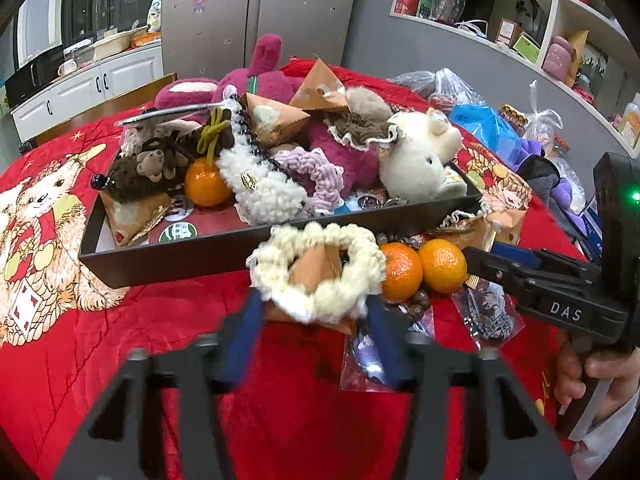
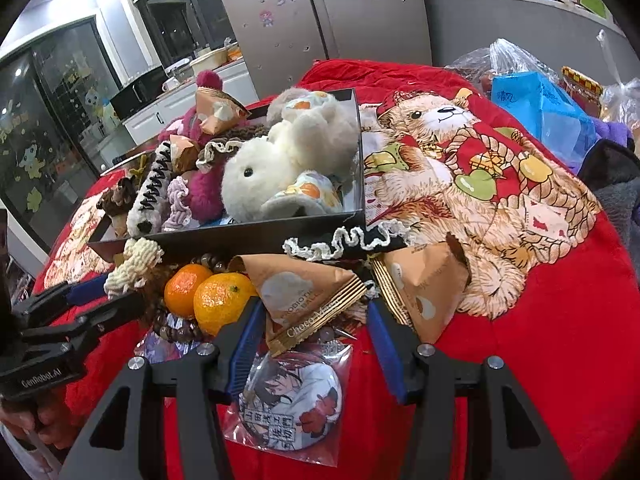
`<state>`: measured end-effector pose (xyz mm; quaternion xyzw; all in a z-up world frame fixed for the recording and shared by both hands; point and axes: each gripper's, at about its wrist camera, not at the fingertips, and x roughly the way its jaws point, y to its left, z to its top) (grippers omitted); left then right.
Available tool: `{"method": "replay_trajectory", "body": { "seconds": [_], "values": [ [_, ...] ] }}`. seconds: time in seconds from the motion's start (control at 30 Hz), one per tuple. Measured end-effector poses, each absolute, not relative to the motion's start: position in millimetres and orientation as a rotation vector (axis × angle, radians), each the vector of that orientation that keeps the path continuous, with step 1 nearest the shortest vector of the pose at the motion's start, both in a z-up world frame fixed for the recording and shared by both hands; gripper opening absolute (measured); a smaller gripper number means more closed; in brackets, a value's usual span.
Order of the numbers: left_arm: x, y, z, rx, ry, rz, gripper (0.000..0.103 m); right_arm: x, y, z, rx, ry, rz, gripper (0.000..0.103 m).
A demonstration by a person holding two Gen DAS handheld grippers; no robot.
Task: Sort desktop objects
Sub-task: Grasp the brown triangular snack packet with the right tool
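Left gripper is closing on the cream scrunchie, apparently pinching it, just before the black tray; being soft and light, it is best gripped across its puffy ring. Right gripper is standing part-open around the triangular snack packet, whose underside is hidden.

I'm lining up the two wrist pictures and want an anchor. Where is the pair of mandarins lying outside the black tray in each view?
Left wrist view: the pair of mandarins sits right of centre, just right of the cream scrunchie.
Right wrist view: the pair of mandarins sits left of centre, left of the triangular snack packet.
Shared landmark: the black tray just behind them.
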<state>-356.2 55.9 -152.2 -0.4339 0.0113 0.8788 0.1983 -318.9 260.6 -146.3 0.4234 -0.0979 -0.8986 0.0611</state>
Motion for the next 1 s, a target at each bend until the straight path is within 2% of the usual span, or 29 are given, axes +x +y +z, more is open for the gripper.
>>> {"method": "replay_trajectory", "body": {
  "seconds": [0.1, 0.17, 0.2, 0.23, 0.33, 0.4, 0.43, 0.93, 1.0],
  "values": [
    [-355, 55, -151, -1.202, 0.034, 2.464, 0.035, -319, 258, -147, 1.263, -0.295, -2.735, 0.054],
    [-354, 54, -149, -1.193, 0.027, 2.464, 0.031, -318, 253, -146, 1.245, -0.263, -2.739, 0.034],
    [-354, 53, -148, -1.190, 0.018, 2.463, 0.025, -318, 250, -145, 1.237, -0.267, -2.720, 0.032],
    [-354, 53, -146, -1.186, 0.014, 2.461, 0.020, -317, 248, -144, 1.232, -0.260, -2.722, 0.026],
    [-351, 51, -140, -1.160, 0.012, 2.465, 0.015, -317, 243, -142, 1.231, -0.220, -2.723, 0.021],
    [-348, 51, -135, -1.135, 0.031, 2.482, 0.003, -316, 241, -140, 1.222, -0.204, -2.728, 0.020],
    [-347, 51, -132, -1.127, 0.031, 2.478, 0.001, -315, 241, -138, 1.213, -0.201, -2.730, 0.020],
    [-339, 44, -121, -1.091, 0.054, 2.507, 0.000, -304, 234, -121, 1.145, -0.169, -2.725, 0.019],
    [-340, 43, -123, -1.107, 0.001, 2.473, 0.000, -304, 233, -122, 1.151, -0.153, -2.716, 0.019]
  ]
}}
